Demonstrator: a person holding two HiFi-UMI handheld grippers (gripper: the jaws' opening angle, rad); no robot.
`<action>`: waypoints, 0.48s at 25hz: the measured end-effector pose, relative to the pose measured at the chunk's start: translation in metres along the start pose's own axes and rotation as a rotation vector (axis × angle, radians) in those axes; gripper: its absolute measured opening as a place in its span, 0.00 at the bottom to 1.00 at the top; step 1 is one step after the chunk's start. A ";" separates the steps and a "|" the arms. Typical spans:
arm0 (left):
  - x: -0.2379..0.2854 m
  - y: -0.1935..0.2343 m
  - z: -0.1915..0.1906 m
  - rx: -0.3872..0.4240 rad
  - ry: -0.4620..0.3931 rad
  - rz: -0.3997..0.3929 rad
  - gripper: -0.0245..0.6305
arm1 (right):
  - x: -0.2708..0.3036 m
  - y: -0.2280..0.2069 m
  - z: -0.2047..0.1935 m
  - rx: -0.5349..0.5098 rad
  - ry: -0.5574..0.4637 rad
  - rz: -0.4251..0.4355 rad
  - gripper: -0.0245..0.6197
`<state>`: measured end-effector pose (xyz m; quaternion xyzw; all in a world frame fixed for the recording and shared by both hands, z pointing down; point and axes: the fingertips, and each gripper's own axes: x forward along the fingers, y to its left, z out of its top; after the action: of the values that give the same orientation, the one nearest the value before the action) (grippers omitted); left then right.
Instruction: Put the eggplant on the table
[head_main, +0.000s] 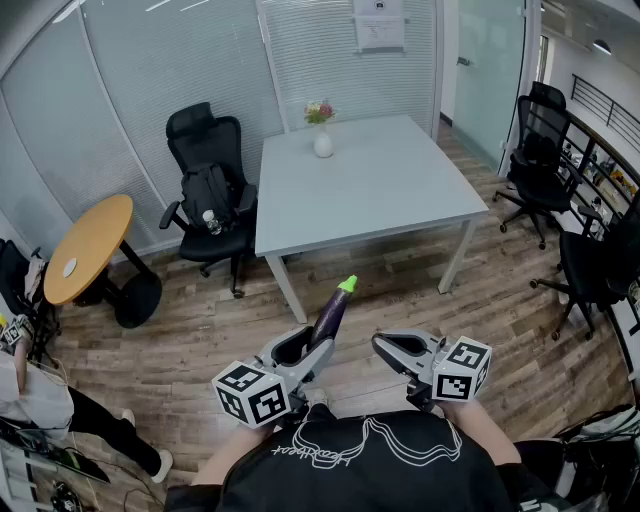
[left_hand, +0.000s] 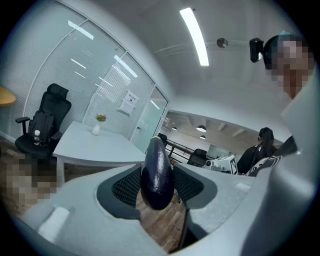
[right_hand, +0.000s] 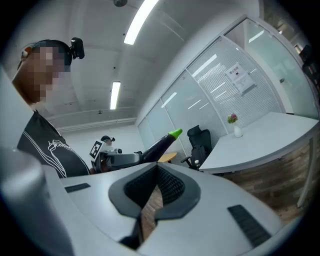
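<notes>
A dark purple eggplant with a green stem stands tilted up out of my left gripper, which is shut on its lower end. In the left gripper view the eggplant sits between the two black pads. Level with it to the right, my right gripper is shut and holds nothing; its view shows only a thin slit of floor between its pads, with the eggplant off to the left. The pale grey table stands ahead across the wooden floor, well beyond both grippers.
A white vase with flowers stands at the table's far edge. A black office chair is left of the table, and a round wooden table is further left. More black chairs stand at the right. A person is at lower left.
</notes>
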<state>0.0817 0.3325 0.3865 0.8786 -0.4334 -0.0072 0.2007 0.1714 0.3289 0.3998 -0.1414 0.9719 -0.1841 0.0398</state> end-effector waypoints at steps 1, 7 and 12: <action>0.000 0.000 0.001 0.011 -0.003 0.005 0.35 | -0.001 -0.001 0.001 -0.003 -0.002 -0.003 0.05; 0.003 0.001 0.001 0.027 -0.002 0.010 0.36 | -0.004 -0.007 0.004 -0.010 -0.012 -0.024 0.05; 0.009 0.003 -0.002 0.024 0.006 -0.005 0.35 | -0.002 -0.012 0.006 -0.004 -0.040 -0.033 0.05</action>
<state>0.0851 0.3245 0.3906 0.8819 -0.4308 -0.0001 0.1915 0.1774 0.3167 0.3990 -0.1613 0.9688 -0.1798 0.0556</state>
